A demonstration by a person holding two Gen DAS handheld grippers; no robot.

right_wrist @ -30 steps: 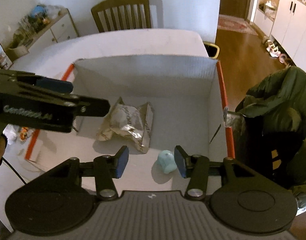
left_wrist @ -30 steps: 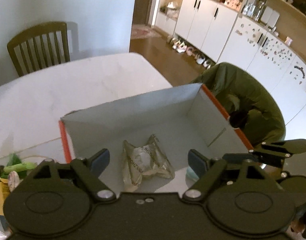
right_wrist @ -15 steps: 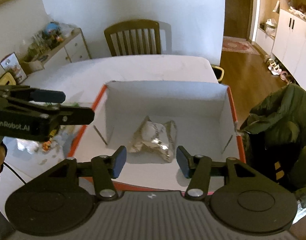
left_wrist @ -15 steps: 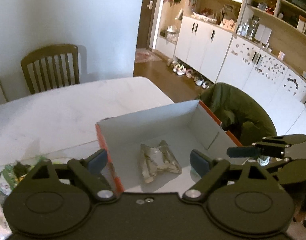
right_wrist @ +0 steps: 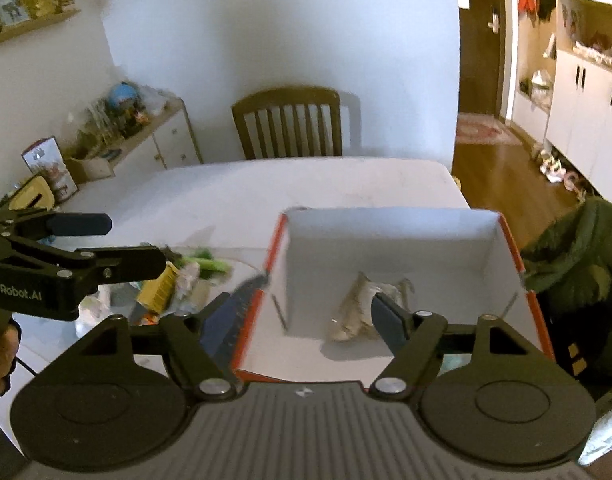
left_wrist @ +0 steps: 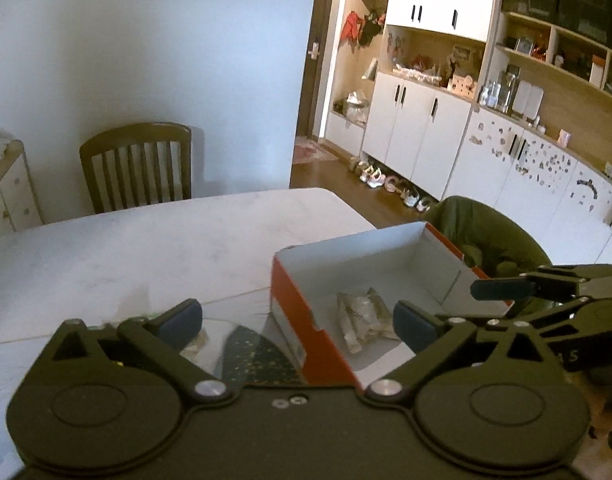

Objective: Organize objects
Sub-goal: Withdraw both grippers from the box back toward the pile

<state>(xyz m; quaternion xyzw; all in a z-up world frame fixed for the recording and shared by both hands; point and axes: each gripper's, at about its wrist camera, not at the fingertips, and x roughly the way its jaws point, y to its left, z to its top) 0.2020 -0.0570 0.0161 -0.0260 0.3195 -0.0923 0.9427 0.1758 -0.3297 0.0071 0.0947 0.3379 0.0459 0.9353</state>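
box (right_wrist: 390, 232): open-topped | inside: crinkled silver packet (right_wrist: 366, 304) on floor

White table (right_wrist: 266, 188), orange box (right_wrist: 390, 240) on it, misc clutter pile (right_wrist: 178, 276) beside box

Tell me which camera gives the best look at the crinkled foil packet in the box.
The left wrist view: the foil packet lies unobstructed on the box floor, between the open fingers. In the right wrist view the packet is motion-blurred and partly hidden behind a finger.
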